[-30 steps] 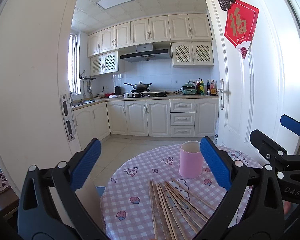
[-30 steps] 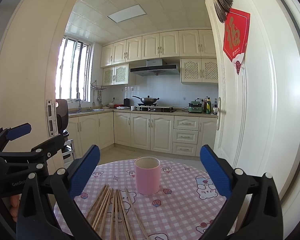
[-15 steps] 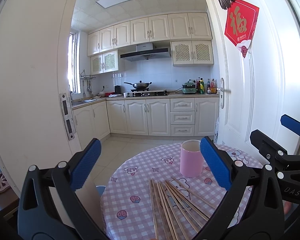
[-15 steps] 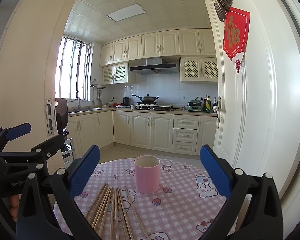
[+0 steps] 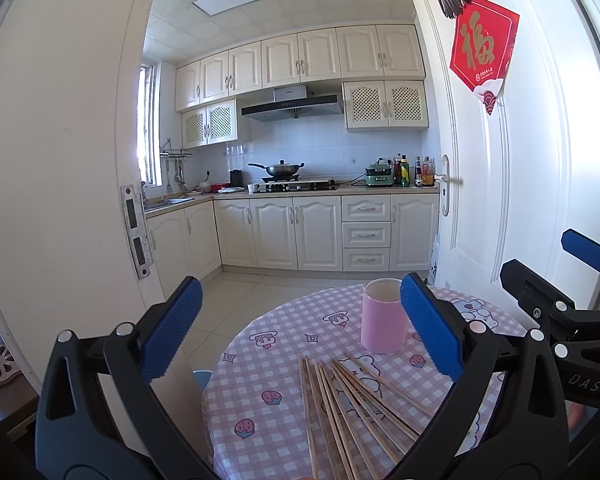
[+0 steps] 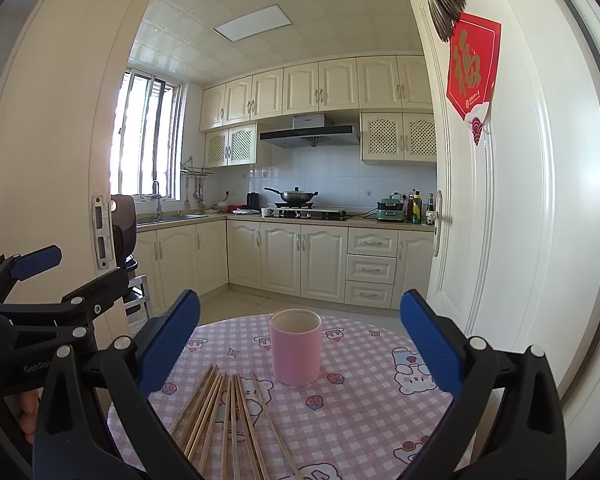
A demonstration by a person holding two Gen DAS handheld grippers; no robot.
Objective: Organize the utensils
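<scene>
Barely anything has shifted: your left claw [image 5: 300, 332] and right claw [image 6: 298, 344] still hover spread apart, empty, above the checked surface [image 6: 364, 408]. Chopsticks [image 6: 228, 416] lie fanned just in front of the upright pink cup [image 6: 295, 346]. Only your left view reads "DAS"; your right reads "GenRo".

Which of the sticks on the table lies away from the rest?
The thin wooden chopstick on the right edge of the fan: it splays out toward the pink cylindrical cup, while the others lie bunched together.
</scene>
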